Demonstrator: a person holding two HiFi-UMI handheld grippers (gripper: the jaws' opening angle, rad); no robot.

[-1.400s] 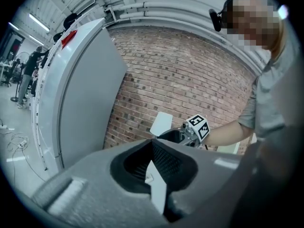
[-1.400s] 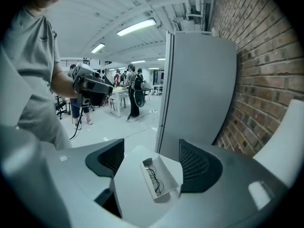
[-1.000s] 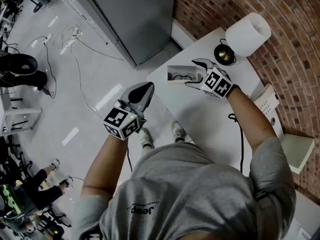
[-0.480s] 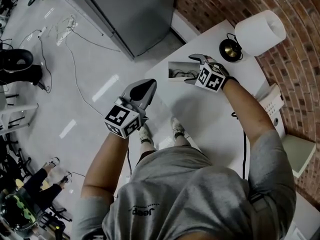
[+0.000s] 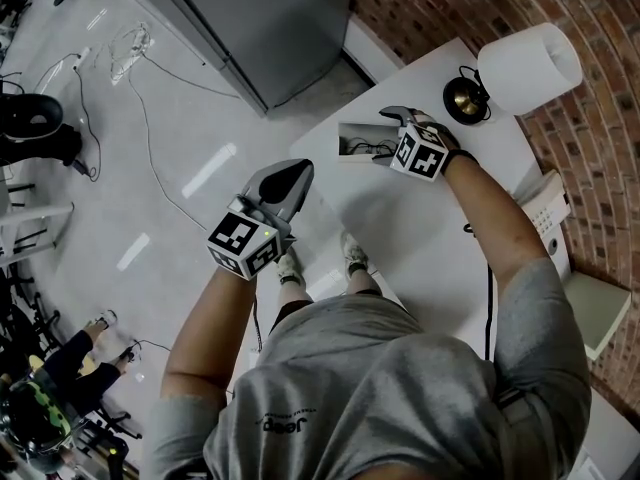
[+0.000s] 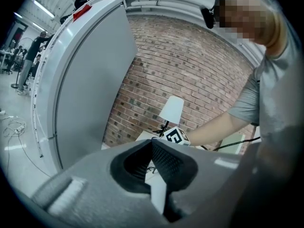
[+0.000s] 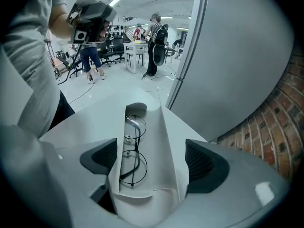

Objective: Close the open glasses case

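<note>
The open white glasses case (image 5: 352, 143) lies near the far corner of the white table (image 5: 400, 228). Thin round-rimmed glasses (image 7: 134, 161) rest in its tray, and its lid (image 7: 167, 141) stands up along one side. My right gripper (image 5: 386, 138) points steeply down over the case's near end. It is open wide, with one pad (image 7: 100, 156) left of the tray and the other (image 7: 203, 163) right of the lid, neither pressing. My left gripper (image 5: 292, 176) hangs off the table's left edge, shut and empty; in its own view the left gripper (image 6: 153, 144) points toward the case.
A lamp with a white shade (image 5: 528, 66) stands at the table's far right corner by the brick wall. A white phone (image 5: 545, 206) and a black cable (image 5: 487, 268) lie at the right. A grey cabinet (image 5: 260, 28) stands beyond the table.
My right gripper has come down over the case's end, and its jaws now straddle it. My left gripper has sunk slightly beside the table's edge.
</note>
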